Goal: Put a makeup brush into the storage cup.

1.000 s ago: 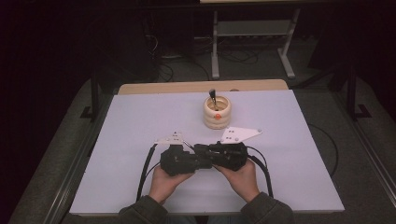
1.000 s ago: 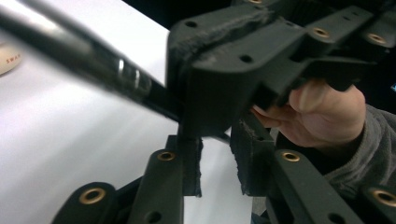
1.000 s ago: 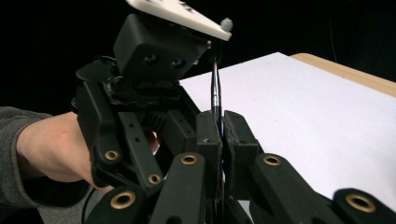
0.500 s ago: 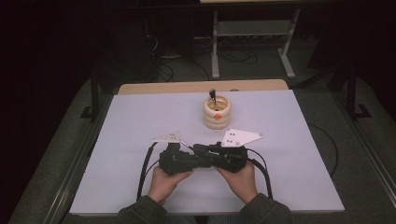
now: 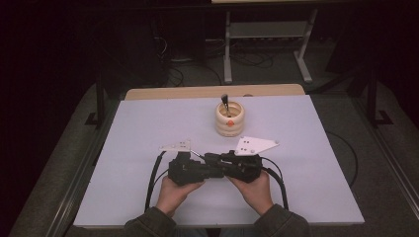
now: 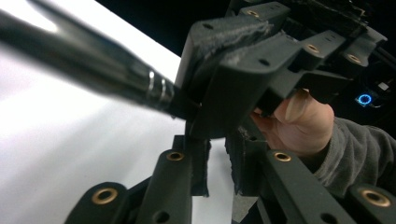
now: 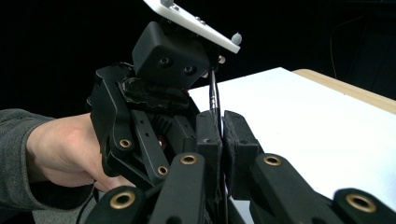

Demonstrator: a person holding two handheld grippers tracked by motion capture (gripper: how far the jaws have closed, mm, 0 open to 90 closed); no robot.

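At the near edge of the white-topped table the person holds both black grippers tip to tip. The right gripper has its jaws clamped on a thin metal rod with a dark handle, which slants up toward the far left. The left gripper has just been opening slightly; its jaws stand a little apart beside the rod, not pressing it. A cream ribbed holder stands farther off at the table's centre.

A white surface with a wooden far edge stands on dark grey carpet. Behind it a pale metal frame with 2 legs rises among loose cables. The room beyond is dim, possibly black-walled.
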